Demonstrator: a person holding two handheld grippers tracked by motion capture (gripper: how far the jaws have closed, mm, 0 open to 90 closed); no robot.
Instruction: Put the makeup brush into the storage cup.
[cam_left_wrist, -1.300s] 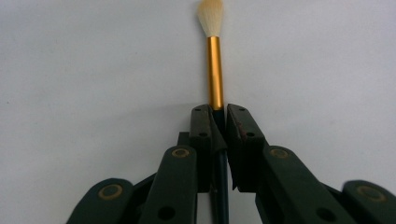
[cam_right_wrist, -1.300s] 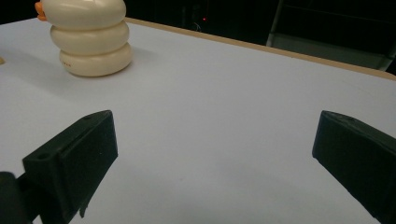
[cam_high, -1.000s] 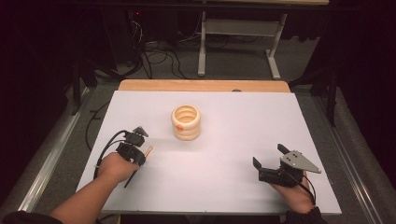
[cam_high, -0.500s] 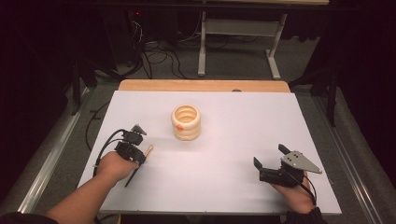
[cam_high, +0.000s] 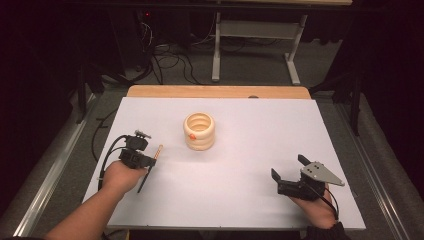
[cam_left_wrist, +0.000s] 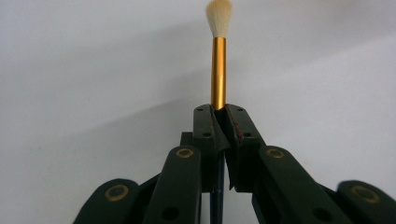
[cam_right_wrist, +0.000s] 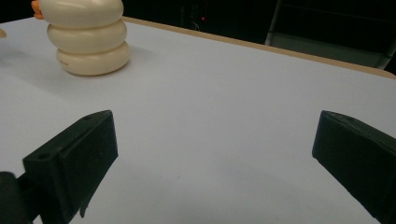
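Observation:
My left gripper (cam_high: 150, 160) is at the left of the white table (cam_high: 260, 125), shut on a thin brush (cam_high: 158, 152). In the left gripper view its jaws are pressed together (cam_left_wrist: 219, 114) around the brush (cam_left_wrist: 218, 70), whose gold ferrule and pale bristle tip stick out ahead. The dark handle runs back under the hand. A cream holder of stacked rings (cam_high: 199, 131) with a small orange spot stands at the table's middle, up and to the right of the brush tip. My right gripper (cam_high: 288, 167) rests near the front right, open and holding nothing (cam_right_wrist: 215, 140). The holder (cam_right_wrist: 88, 39) is far ahead of it on the left.
A wooden strip (cam_high: 215, 91) edges the back of the table. Beyond it, on the dark floor, are cables (cam_high: 165, 55) and a metal stand leg (cam_high: 216, 50). A metal rail (cam_high: 55, 170) runs along the left side of the table.

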